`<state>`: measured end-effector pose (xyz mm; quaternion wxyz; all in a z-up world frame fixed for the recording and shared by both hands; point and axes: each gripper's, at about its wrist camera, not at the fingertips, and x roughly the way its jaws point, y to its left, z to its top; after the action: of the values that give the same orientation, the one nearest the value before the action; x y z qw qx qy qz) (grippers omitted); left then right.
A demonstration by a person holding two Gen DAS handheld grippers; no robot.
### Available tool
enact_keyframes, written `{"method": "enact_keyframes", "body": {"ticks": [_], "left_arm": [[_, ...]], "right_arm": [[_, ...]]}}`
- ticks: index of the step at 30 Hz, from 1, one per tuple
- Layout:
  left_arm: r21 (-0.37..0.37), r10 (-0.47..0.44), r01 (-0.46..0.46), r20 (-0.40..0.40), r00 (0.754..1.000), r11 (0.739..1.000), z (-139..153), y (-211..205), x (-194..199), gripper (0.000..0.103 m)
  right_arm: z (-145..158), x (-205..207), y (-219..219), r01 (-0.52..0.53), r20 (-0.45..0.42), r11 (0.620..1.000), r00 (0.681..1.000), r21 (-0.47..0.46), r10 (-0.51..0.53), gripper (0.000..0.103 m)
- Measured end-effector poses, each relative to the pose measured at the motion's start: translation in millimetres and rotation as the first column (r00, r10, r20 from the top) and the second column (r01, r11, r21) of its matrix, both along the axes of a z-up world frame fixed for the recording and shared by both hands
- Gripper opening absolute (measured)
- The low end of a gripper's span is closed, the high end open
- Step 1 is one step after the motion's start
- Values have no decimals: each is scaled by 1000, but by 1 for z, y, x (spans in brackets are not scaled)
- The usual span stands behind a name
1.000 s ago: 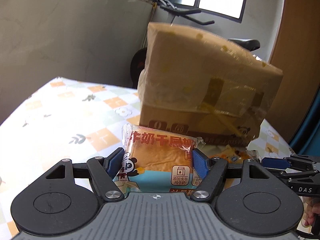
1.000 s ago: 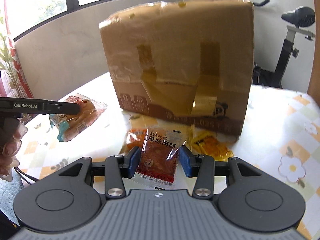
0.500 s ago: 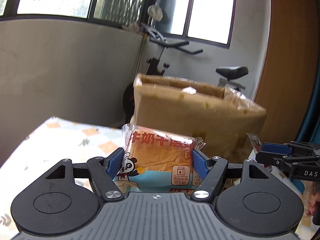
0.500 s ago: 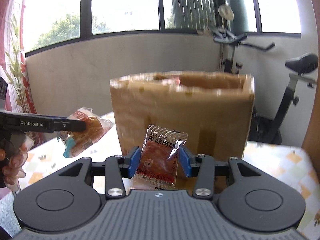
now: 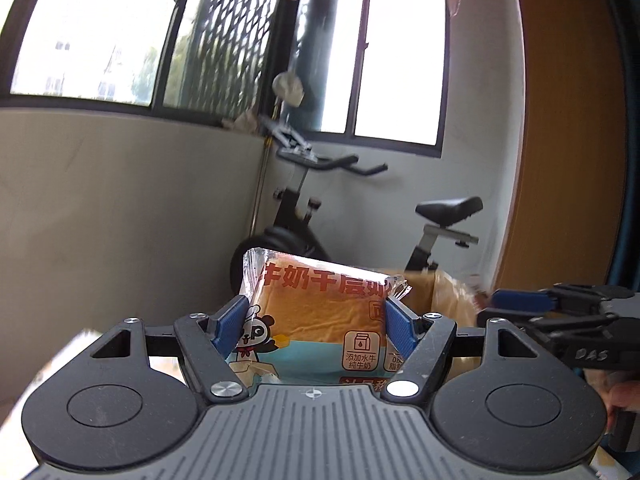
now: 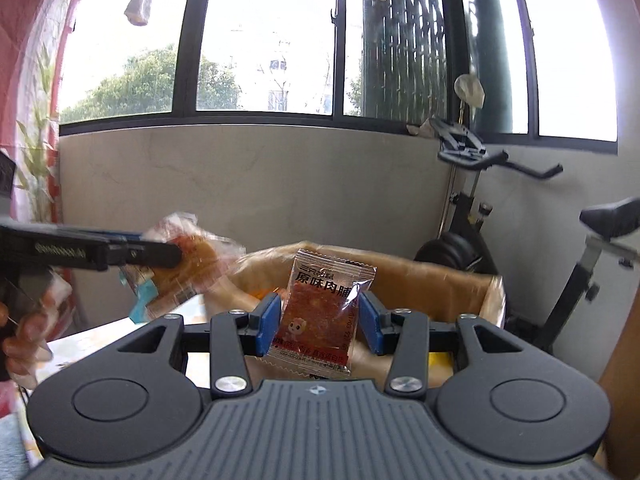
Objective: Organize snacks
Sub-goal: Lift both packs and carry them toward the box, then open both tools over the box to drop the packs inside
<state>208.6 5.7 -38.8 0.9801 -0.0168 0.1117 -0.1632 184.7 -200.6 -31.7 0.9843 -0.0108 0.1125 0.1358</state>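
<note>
Presently we find both grippers loaded and raised near the top of the cardboard box point(image 6: 440, 280), whose open mouth shows in the right wrist view. Our left gripper point(image 5: 316, 326) has its blue pads point(image 5: 230, 318) set fairly wide and pressed against the two sides of a wrapped cake point(image 5: 320, 312), an orange-brown slab in clear film with red lettering and a panda figure on the lower left of the wrapper. We see the same cake in the right wrist view, off to the left, clamped at the tip of the left gripper, just beside the box's near left corner and partly blurred. Our right gripper point(image 6: 318, 322) is drawn narrow on a small packet of dried meat point(image 6: 320, 312), red with a clear top seal, standing upright between the pads; the left pad plainly touches it, while the right pad's contact is less clear. This packet sits in front of the box opening. A yellow item shows low by the box at the right, too hidden to identify. Part of the patterned tablecloth point(image 6: 104, 336) appears below the cake. An exercise bike point(image 5: 304, 216) stands behind the box against the grey wall, under the windows point(image 6: 264, 36). A hand point(image 6: 24, 332) grips the left tool's handle at the frame edge.
</note>
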Motion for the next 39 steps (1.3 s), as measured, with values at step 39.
{"method": "enact_keyframes", "body": {"ticks": [39], "left_arm": [[85,-10,19,-104,995,996,-14,4,26,85]], "right_arm": [[-26,19,-10,75,-129,996,988,-47,-80,59]]}}
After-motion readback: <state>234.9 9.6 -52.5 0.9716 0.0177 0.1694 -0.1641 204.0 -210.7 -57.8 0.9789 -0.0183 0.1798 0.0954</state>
